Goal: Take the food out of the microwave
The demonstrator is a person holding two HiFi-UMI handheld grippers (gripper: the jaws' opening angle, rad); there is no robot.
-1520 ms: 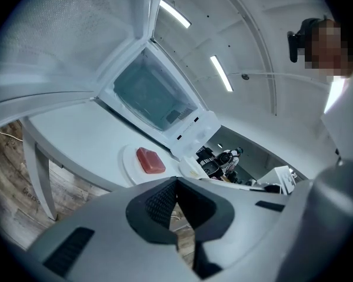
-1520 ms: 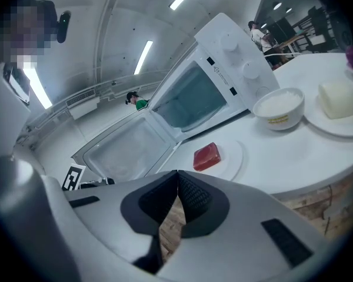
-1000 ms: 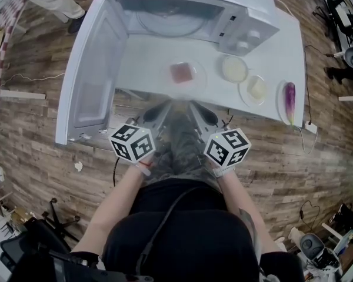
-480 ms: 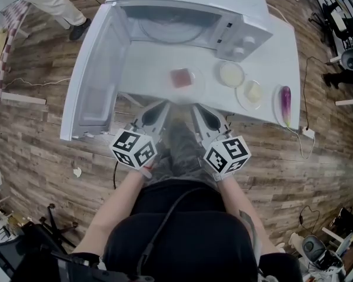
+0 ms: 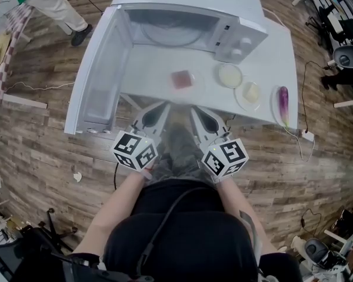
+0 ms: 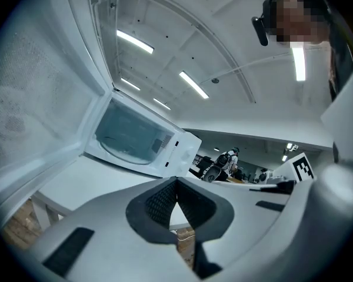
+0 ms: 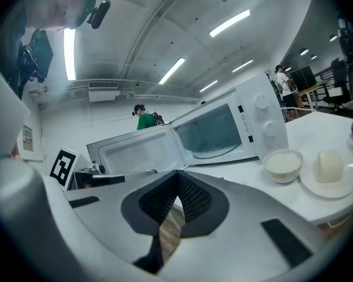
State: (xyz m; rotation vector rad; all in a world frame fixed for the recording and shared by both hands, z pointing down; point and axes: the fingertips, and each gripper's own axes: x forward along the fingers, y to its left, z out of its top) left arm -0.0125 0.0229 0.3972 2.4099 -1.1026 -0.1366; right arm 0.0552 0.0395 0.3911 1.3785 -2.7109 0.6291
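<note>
The white surface (image 5: 273,51) stood on a wood-plank floor (image 5: 41,145). At its far side was the microwave (image 5: 223,22), its door (image 5: 100,75) swung open to the left. The food (image 5: 182,79), a reddish slab, possibly meat, lay on the surface near the oven's mouth, outside it. A bowl (image 5: 230,75) and an eggplant (image 5: 283,101) sat to its right. The left gripper (image 5: 166,104) and the right gripper (image 5: 194,108) hovered at the near edge, both closed and empty.

The white surface (image 5: 144,63) holds an open microwave (image 5: 240,35), pink food (image 5: 182,79) on a dish (image 5: 196,87), a bowl (image 5: 230,75), a pale block (image 5: 251,91) and a purple eggplant (image 5: 283,101).
</note>
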